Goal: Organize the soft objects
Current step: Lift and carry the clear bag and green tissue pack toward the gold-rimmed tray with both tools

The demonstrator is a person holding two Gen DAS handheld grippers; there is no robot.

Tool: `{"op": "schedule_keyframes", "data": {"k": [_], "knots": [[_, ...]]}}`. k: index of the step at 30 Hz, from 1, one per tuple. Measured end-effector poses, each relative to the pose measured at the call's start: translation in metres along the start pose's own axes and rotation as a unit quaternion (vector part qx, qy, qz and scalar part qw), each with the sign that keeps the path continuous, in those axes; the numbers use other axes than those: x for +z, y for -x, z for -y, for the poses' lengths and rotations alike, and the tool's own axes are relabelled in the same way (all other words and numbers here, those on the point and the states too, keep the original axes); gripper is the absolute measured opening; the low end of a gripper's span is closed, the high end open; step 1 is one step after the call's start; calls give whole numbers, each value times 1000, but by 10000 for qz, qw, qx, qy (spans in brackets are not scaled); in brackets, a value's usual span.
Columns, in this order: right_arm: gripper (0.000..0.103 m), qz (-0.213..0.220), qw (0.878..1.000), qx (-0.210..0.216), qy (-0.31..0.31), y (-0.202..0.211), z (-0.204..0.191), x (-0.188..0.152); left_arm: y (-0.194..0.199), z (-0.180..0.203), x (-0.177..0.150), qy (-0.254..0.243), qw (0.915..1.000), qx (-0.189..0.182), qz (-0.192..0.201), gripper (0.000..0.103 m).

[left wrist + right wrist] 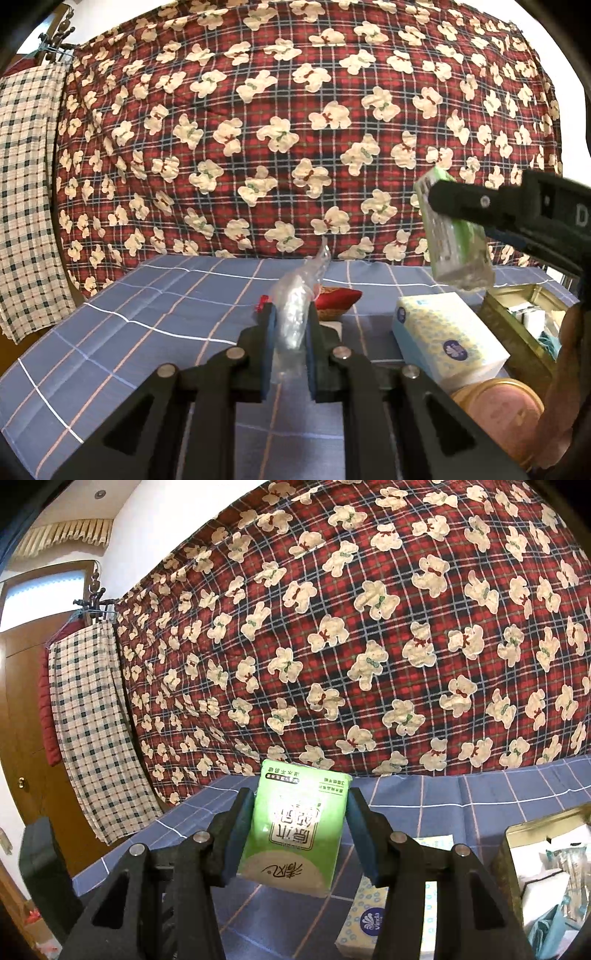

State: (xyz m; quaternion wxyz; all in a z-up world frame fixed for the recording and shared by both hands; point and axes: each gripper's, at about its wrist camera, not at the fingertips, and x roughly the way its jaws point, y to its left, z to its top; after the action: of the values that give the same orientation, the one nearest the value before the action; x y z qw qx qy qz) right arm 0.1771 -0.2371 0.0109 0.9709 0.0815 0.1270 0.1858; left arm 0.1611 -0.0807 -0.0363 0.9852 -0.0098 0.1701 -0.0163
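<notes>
My left gripper [290, 325] is shut on a crumpled clear plastic bag [295, 299] and holds it above the blue checked tablecloth [129, 332]. My right gripper [295, 834] is shut on a green tissue pack [295, 827], held in the air; the pack also shows in the left wrist view [454, 240], above the gold tin. A white and blue tissue pack [443, 339] lies on the cloth right of my left gripper; it also shows in the right wrist view [373, 919]. A red cushion [338, 297] lies behind the bag.
An open gold tin [517, 325] with soft items inside stands at the right; it also shows in the right wrist view [517, 849]. A round pink lid [498, 410] lies at the front right. A red bear-print cloth [295, 129] hangs behind the table. A checked cloth [26, 184] hangs left.
</notes>
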Motion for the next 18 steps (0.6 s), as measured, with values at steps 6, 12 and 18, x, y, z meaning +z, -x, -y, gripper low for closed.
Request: {"op": "schedule_keyframes", "data": {"k": [6, 12, 18], "knots": [[54, -72, 9998, -92, 159, 14, -2, -2, 1, 7, -2, 125, 9996, -186, -171, 12], [54, -265, 9989, -305, 226, 29, 8, -5, 1, 25, -4, 118, 9982, -438, -392, 12], [54, -317, 9984, -440, 171, 51, 28, -6, 8, 39, 1, 154, 9966, -651, -479, 12]]}}
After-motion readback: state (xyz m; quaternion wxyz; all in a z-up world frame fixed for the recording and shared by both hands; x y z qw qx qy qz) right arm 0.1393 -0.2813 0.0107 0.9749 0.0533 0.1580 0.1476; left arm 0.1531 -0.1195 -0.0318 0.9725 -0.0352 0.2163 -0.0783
